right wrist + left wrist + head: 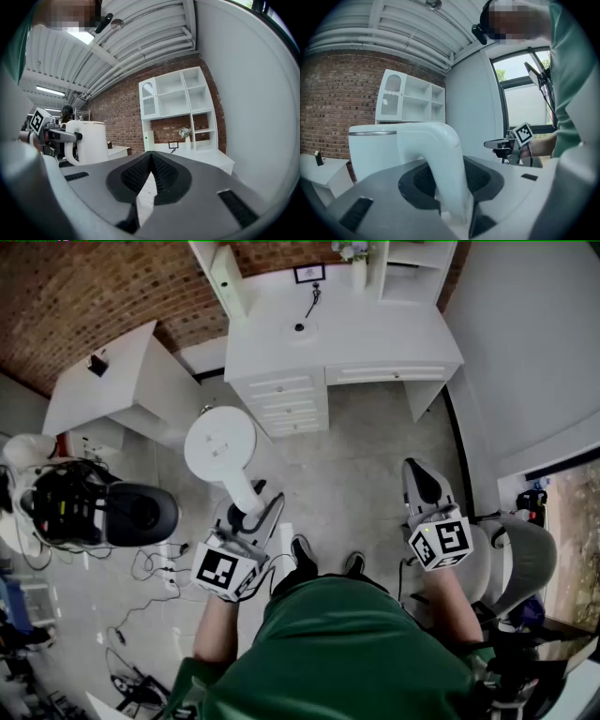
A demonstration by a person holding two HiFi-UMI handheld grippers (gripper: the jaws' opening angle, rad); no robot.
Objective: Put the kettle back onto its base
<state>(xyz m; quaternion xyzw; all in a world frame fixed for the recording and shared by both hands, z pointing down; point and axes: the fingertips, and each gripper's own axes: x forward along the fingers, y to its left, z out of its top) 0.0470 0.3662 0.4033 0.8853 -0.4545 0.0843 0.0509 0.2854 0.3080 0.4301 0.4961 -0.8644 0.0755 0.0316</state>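
Kettle [220, 446] hung above the floor, well short of the desk [375, 343], in the head view; I judged it rigid, smooth, and heavier if filled. In the left gripper view, the left gripper [450, 187] was clenched on its handle [440, 154], the sensible hold. In the right gripper view, the right gripper [149, 161] sat closed and empty. A chair [103, 512] stood left of the desk, off the route.

The kettle [220, 446] is at eleven o'clock, well short of the worktop [375, 348] at twelve, with a shelf unit [412, 268] behind it.
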